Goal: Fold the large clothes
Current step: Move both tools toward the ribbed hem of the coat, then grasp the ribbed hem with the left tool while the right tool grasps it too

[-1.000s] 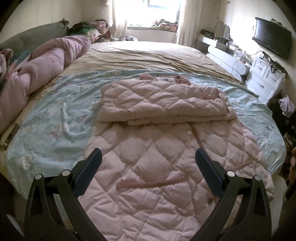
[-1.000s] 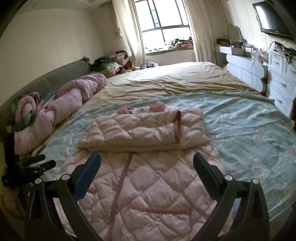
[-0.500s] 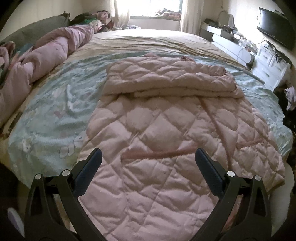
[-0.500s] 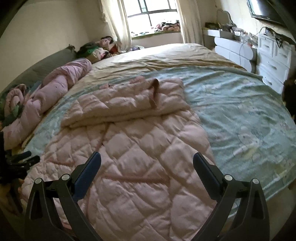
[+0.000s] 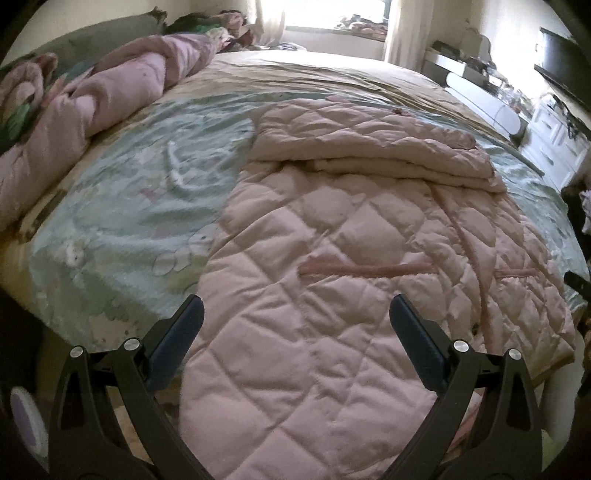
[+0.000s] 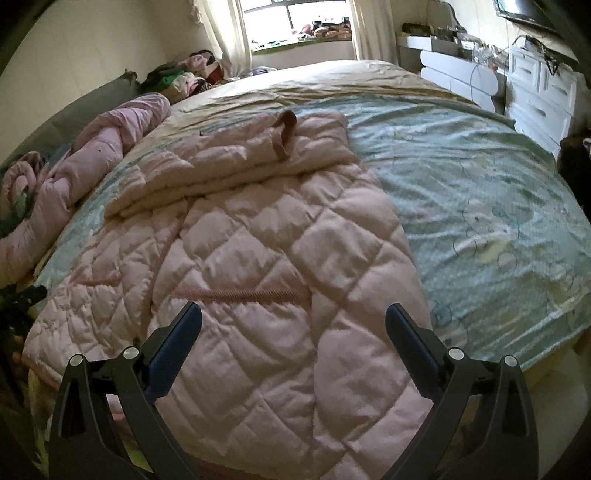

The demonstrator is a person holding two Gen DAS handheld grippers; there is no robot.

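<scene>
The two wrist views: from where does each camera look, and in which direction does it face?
Left wrist view: sits on the left tool, above the near left part of the pink quilted coat, facing across the bed toward the window; only its own open fingers show.
Right wrist view: sits on the right tool, above the coat's near right part, facing the same way; its own open fingers show.
Shared: the coat with its far part folded over, the rolled pink duvet, the white drawers.

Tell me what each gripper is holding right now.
Nothing. The left gripper and right gripper are both open above the pink coat, touching no part of it.
</scene>
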